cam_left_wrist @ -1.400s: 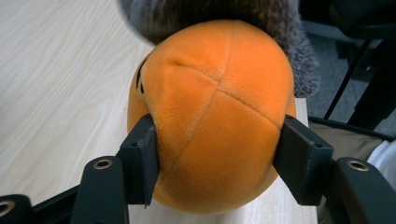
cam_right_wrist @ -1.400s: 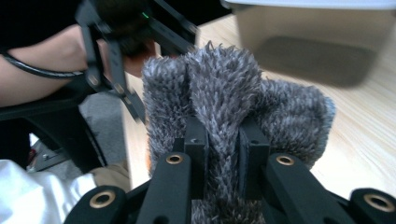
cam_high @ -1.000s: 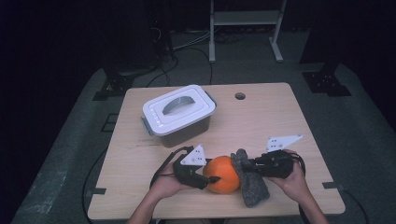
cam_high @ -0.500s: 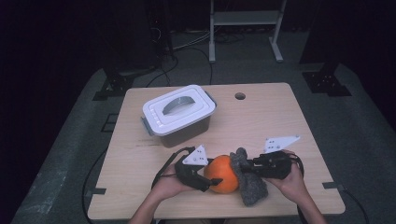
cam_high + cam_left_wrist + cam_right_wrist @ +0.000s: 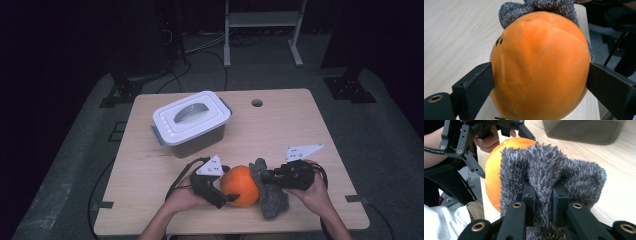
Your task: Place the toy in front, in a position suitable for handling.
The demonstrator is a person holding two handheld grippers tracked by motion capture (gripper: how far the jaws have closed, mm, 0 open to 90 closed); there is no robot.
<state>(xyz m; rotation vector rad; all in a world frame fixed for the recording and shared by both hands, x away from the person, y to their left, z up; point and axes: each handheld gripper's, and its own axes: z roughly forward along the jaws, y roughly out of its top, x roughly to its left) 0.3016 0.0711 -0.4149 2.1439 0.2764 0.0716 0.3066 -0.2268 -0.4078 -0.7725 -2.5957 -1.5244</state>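
An orange plush ball (image 5: 241,186) rests near the table's front edge, with a grey fuzzy cloth (image 5: 272,197) draped against its right side. My left gripper (image 5: 227,186) reaches in from the left and its jaws flank the ball (image 5: 541,62). They have just been opening. The ball is round again, and a faint crease remains where a pad pressed. The left gripper (image 5: 539,82) stands open around it. My right gripper (image 5: 267,176) comes from the right, shut on a fold of the grey cloth (image 5: 574,175). In the right gripper view the pinched pile bunches between its jaws (image 5: 544,191).
A lidded plastic container (image 5: 192,120) with a white handle lid stands at the back left of the wooden table (image 5: 280,130). A small round hole (image 5: 257,103) sits near the far edge. Dark floor, cables and a metal stand lie beyond.
The left jaws seem slightly wider apart around the orange ball. Both hands, the ball and the cloth stay where they were.
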